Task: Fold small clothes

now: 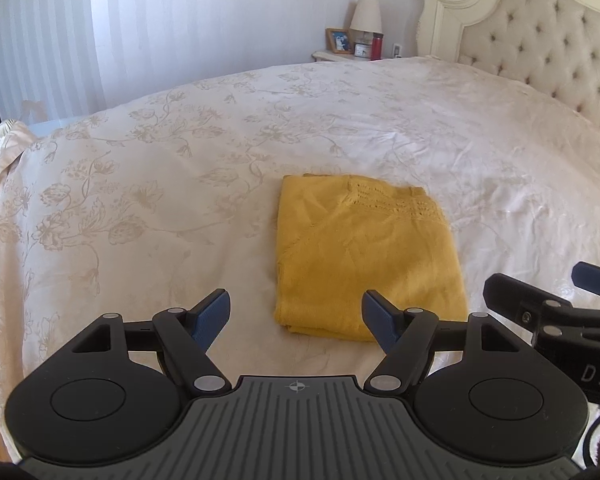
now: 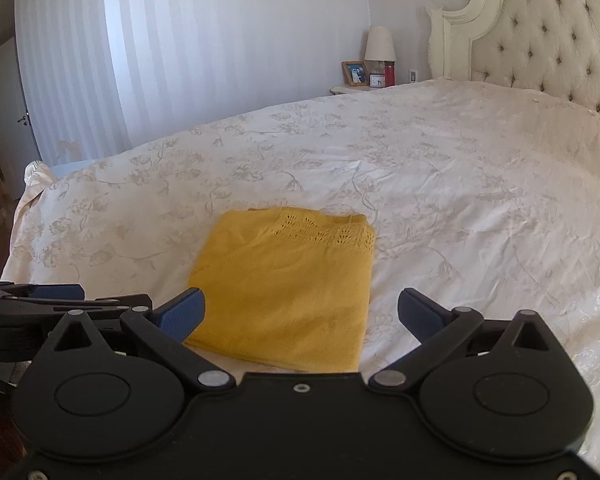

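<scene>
**Yellow garment folded on the bed, both tongs empty**

Bedroom daylight falls across a cream floral bedspread (image 1: 148, 184), on which the whole scene is laid out. Starting at the tongs: the left gripper (image 1: 296, 316) is seen with its blue-padded jaws standing wide apart and nothing between them, bare bedspread showing in the gap. The right gripper (image 2: 302, 314) is likewise spread wide and empty; the near edge of the cloth is seen through its gap, but no pad is pressed on it. The two tools are held side by side, close together, each visible at the edge of the other's view.

Just ahead of both sets of jaws, slightly right of the left pair and centred before the right pair, a yellow knit top (image 1: 364, 252) lies as a compact rectangle of several layers, its openwork band turned to the far side. Beyond it only bedspread is seen, then a tufted headboard (image 1: 540, 52) far to the right and a nightstand with a lamp (image 1: 366, 16) at the back wall.

Folding of this piece is judged essentially complete: edges are squared and nothing trails. No further unfolded clothing is in view, so what is left cannot be told.
</scene>
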`<action>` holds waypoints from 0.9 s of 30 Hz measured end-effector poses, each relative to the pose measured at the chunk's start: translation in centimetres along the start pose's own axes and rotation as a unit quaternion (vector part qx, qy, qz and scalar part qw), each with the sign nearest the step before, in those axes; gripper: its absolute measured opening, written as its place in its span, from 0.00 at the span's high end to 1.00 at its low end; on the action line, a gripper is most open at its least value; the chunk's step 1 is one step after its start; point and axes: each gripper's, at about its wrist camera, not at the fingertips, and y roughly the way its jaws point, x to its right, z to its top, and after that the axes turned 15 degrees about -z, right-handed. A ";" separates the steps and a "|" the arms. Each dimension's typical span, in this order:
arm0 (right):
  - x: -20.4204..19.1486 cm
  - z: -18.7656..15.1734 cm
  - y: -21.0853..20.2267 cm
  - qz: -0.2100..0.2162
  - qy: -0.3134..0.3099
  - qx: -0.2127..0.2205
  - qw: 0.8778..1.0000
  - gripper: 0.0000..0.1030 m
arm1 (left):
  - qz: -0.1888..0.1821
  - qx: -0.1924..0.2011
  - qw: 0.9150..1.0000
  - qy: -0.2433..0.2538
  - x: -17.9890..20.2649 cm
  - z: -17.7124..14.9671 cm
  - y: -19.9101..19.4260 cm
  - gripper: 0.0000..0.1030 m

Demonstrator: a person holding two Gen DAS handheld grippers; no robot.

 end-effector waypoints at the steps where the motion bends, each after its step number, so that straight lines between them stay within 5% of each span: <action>1: 0.0 0.0 0.0 -0.001 0.002 -0.001 1.000 0.01 | 0.000 0.000 1.000 -0.001 0.0 0.0 0.0 0.31; 27: 0.8 0.2 0.9 -0.016 0.020 -0.040 0.999 0.01 | -0.003 -0.009 1.000 0.005 0.5 -0.1 0.5 0.31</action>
